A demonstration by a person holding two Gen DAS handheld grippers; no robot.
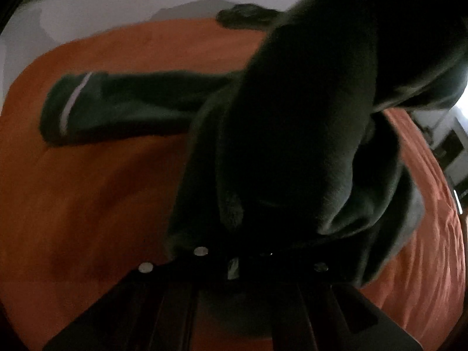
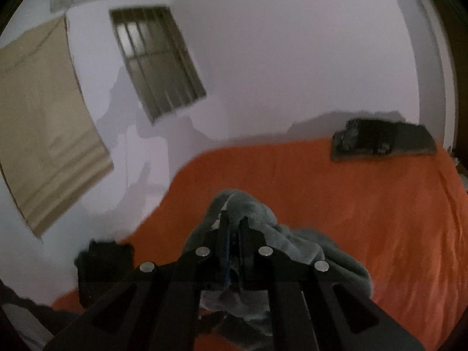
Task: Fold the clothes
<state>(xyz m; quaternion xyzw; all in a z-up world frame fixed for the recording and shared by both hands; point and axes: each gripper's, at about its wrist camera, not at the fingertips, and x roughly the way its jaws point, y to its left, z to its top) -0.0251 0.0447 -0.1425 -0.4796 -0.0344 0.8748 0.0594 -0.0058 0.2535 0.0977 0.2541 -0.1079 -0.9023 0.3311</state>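
A dark green garment (image 1: 292, 146) hangs bunched in front of the left wrist camera. One sleeve with a white cuff stripe (image 1: 73, 102) lies flat on the orange bedcover (image 1: 87, 190). My left gripper (image 1: 234, 260) sits at the garment's lower edge with its jaws together; the cloth covers the fingertips. In the right wrist view, the right gripper (image 2: 234, 223) is shut on a fold of the same grey-green cloth (image 2: 263, 219), held above the bed (image 2: 365, 204), with the rest drooping below.
A dark folded pile (image 2: 380, 143) lies at the bed's far right by the white wall. A black object (image 2: 102, 263) stands at the bed's left edge. A barred window (image 2: 158, 61) and a beige panel (image 2: 44, 117) are on the wall.
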